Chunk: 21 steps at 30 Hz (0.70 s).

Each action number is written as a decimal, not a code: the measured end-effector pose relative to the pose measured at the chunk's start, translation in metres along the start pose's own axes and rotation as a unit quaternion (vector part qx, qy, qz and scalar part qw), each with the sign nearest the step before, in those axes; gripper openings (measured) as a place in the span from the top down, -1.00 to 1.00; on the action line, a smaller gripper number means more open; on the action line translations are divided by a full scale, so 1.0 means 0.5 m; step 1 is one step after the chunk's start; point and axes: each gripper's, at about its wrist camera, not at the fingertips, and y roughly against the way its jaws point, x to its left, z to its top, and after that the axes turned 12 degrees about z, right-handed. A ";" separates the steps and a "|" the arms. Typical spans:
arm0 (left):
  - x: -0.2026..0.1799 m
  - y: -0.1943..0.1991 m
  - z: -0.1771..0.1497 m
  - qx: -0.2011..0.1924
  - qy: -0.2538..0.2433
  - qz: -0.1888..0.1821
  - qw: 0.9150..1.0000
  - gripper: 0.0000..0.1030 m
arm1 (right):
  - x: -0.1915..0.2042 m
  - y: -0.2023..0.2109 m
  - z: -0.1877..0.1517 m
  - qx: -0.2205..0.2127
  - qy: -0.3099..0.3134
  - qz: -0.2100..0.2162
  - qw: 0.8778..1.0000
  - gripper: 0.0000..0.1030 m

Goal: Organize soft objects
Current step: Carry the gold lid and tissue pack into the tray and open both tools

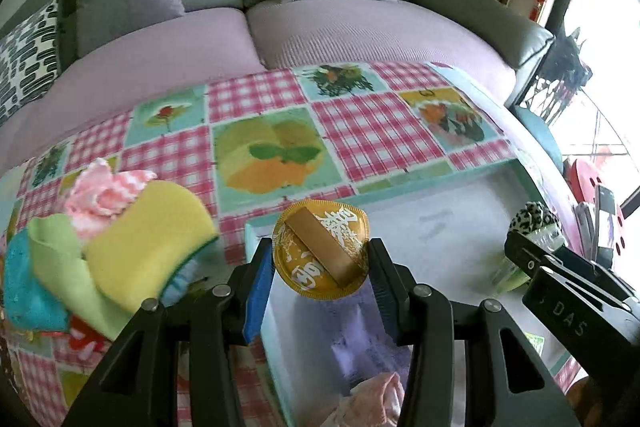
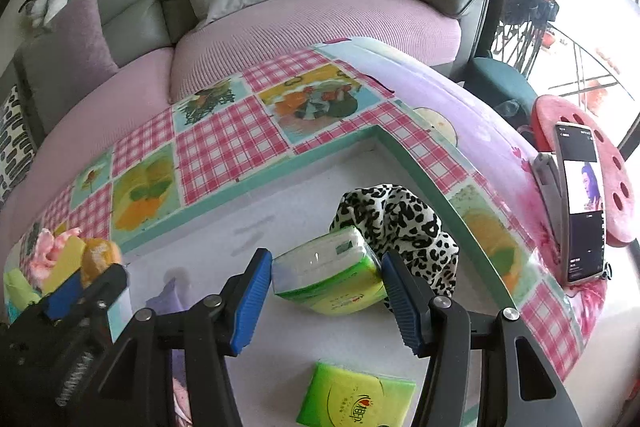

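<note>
Lying crosswise between claws: tissue pack [image 2: 328,277]

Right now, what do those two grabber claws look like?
Both are black, angular linkage frames with silver round pivot pins. The left gripper and right gripper have ribbed blue pads on their fingers. One body shows white "DAS" lettering; another shows a coiled metal spring.
</note>
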 end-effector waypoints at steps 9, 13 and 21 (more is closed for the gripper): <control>0.006 -0.021 -0.008 0.013 0.004 -0.009 1.000 0.04 | 0.026 -0.006 -0.005 0.006 0.022 0.010 1.000 -0.17; 0.002 -0.016 -0.007 0.017 0.003 -0.015 1.000 0.02 | 0.033 -0.003 -0.006 0.007 0.027 0.013 1.000 -0.17; 0.020 0.003 -0.001 0.015 0.017 -0.015 1.000 -0.19 | 0.041 0.003 -0.006 0.004 0.033 0.018 0.999 -0.17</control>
